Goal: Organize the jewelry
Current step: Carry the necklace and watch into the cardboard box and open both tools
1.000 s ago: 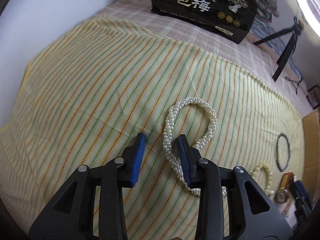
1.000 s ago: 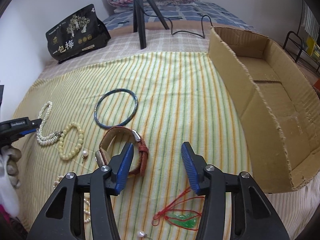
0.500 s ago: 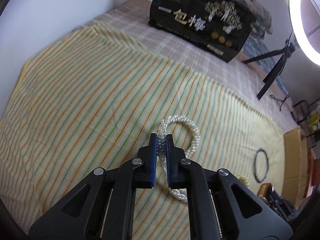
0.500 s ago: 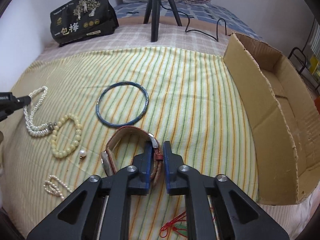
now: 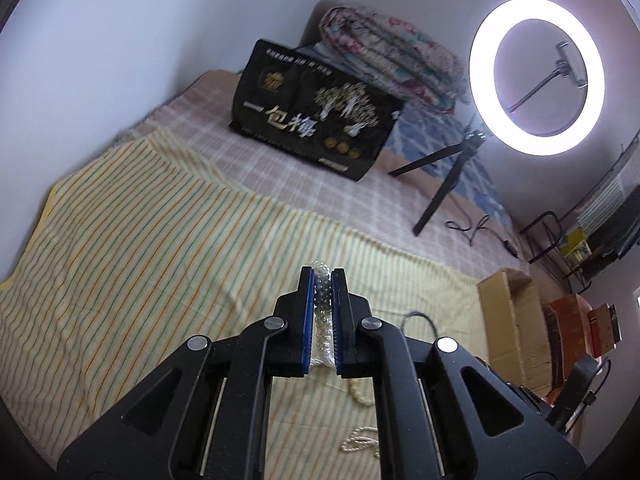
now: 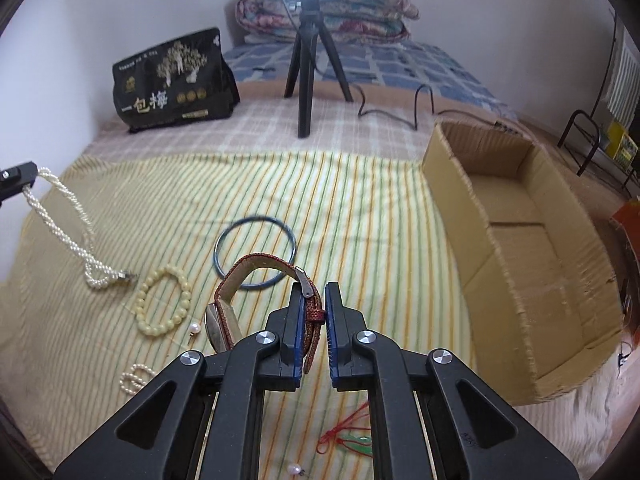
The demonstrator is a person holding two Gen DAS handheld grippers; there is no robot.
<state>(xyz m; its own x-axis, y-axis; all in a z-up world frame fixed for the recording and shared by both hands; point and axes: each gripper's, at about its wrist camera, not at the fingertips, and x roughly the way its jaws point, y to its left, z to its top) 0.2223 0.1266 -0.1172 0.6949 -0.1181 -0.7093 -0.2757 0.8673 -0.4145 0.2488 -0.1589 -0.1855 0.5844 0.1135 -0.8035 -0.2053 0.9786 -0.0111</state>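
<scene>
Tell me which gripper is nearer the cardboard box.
Right. The right gripper, shut on the watch, sits just left of the box. The left gripper, holding the pearl necklace, is at the cloth's far left edge.

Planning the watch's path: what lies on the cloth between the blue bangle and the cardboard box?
Nothing: in the right wrist view, only bare striped cloth separates the blue bangle from the cardboard box.

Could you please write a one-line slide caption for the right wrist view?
Right gripper clamps a red-strapped watch above striped cloth, while the left gripper lifts a pearl necklace.
</scene>
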